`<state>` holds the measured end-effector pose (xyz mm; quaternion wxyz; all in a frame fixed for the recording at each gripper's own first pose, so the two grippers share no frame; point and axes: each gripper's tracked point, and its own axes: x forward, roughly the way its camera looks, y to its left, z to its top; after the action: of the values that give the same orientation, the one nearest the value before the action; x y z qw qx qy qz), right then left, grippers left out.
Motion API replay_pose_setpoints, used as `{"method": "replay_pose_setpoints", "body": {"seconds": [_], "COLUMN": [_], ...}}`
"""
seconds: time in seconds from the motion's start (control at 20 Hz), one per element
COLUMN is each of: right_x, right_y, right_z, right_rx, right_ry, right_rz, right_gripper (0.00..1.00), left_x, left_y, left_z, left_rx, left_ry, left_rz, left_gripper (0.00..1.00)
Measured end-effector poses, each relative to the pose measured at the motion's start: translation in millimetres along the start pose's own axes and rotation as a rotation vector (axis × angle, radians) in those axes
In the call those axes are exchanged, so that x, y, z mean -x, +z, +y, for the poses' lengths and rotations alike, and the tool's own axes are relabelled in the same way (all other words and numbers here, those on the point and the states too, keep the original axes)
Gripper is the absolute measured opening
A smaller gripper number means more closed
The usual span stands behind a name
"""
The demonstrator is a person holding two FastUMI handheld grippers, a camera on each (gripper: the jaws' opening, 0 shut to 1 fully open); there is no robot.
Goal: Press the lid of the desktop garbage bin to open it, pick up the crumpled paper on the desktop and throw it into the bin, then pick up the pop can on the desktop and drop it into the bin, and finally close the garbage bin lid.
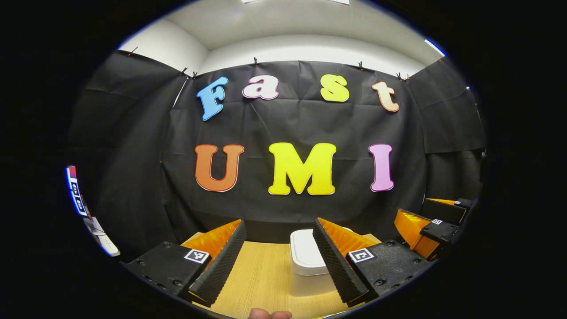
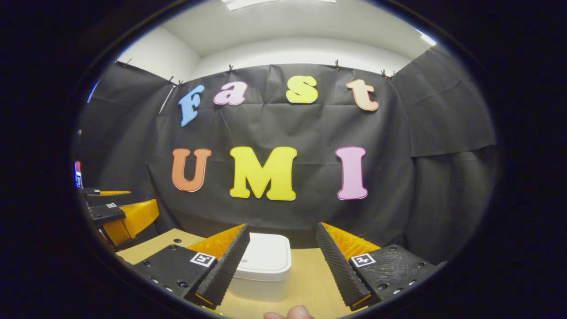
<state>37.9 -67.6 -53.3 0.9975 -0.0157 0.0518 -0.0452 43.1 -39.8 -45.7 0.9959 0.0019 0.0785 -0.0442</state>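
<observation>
Smooth plastic bin (image 2: 264,261), wood-grain desktop (image 1: 266,279)

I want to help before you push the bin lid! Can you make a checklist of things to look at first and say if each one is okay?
1. Lid of the bin shut and ready to press: ok.
2. Left tool open, holding nothing: ok.
3. Right tool open, holding nothing: ok.
4. Bin standing flat on the table: ok.
5. A tool close above the lid: not ok, both are back from it.
6. Where the crumpled paper and pop can sit: cannot tell.
</observation>
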Motion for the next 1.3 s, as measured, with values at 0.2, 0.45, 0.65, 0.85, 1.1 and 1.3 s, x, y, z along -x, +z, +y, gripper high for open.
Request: {"method": "replay_pose_setpoints", "body": {"seconds": [0.2,0.45,0.65,0.85,1.1,1.3], "right_x": [2,1,0,-5,-10,-13], "right_y": [-1,-1,-2,0,-5,-4], "right_z": [1,3,9,12,17,23], "right_rx": [0.006,0.015,0.018,0.021,0.005,0.005], "right_ry": [0.01,0.017,0.032,0.038,0.041,0.049], "right_rz": [0.0,-0.003,-0.004,-0.01,0.008,0.0], "right_gripper": [0.94,0.95,0.94,0.94,0.95,0.95], "left_x": [1,3,0,-1,-5,-5], "left_y": [0,1,2,1,2,3], "left_z": [-1,-1,2,5,12,18], "left_rx": [0.003,0.009,0.011,0.015,0.009,0.007], "left_ry": [0.001,0.003,0.009,0.017,0.03,0.038], "left_rz": [-0.001,-0.004,-0.007,-0.003,-0.01,-0.013], "left_gripper": [0.98,0.98,0.98,0.98,0.98,0.98]}}
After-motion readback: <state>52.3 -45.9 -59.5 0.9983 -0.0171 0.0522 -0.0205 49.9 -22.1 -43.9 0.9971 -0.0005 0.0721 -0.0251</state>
